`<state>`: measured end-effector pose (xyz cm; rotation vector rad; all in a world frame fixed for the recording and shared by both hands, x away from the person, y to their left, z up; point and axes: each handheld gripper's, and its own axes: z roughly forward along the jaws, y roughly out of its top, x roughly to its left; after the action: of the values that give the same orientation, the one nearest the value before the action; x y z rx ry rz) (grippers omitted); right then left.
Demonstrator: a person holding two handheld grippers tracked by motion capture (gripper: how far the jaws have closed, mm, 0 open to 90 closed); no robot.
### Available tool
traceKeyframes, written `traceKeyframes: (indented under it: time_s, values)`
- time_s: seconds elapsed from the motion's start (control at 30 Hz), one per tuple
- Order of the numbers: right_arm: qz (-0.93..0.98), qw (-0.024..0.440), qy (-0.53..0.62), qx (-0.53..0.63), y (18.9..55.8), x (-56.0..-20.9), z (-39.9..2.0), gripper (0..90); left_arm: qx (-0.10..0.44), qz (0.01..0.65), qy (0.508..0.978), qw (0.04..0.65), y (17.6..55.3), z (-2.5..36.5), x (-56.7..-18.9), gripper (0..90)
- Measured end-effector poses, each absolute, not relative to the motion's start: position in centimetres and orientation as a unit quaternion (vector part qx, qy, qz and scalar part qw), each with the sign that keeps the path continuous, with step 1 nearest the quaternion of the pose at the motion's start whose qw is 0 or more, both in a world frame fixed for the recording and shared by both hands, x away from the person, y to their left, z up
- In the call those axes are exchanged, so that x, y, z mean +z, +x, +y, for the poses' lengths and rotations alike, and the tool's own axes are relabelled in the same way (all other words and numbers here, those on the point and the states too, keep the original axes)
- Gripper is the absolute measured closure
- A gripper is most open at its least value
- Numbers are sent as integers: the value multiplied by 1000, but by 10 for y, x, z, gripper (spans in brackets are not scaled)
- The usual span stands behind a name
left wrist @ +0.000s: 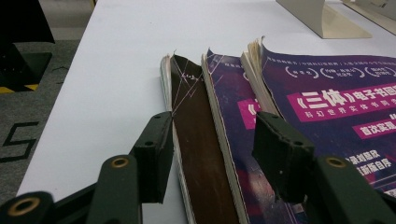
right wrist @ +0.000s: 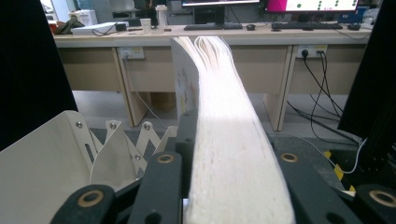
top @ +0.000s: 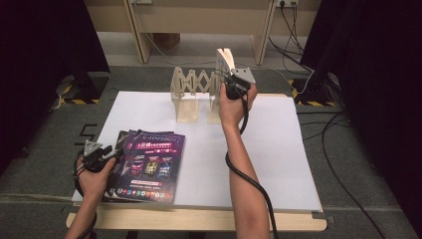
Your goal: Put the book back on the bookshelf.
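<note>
We hold our right gripper (top: pixel 230 74) raised far out on a stretched forearm, jaws clamped, while our left gripper (top: pixel 115 151) rests low at the near left, jaws apart.

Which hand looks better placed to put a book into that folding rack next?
The right. The right gripper already grips a book upright, directly above the rack. The left gripper is low at the fanned books near the table's front, jaws open around one spine, holding nothing.
</note>
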<state>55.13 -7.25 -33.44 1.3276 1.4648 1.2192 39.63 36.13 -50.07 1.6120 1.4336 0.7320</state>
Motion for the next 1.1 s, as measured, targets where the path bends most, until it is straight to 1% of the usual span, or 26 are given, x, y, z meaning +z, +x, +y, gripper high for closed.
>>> traceKeyframes:
  time_s: [0.1,0.23,0.4,0.57,0.8,1.1]
  values:
    - [575,395,528,485,550,-332,-74,682,292,571,642,419,396,361,-501,475]
    - [573,392,528,489,547,-332,-74,657,290,572,643,419,396,362,-501,475]
    - [574,377,531,496,541,-334,-73,656,291,569,645,419,396,361,-501,480]
    - [574,386,529,492,536,-331,-76,642,294,568,647,416,396,360,-500,481]
    - [575,383,531,491,533,-331,-77,612,293,569,646,416,396,361,-501,480]
    - [577,384,530,488,524,-334,-79,600,293,569,646,417,396,360,-501,480]
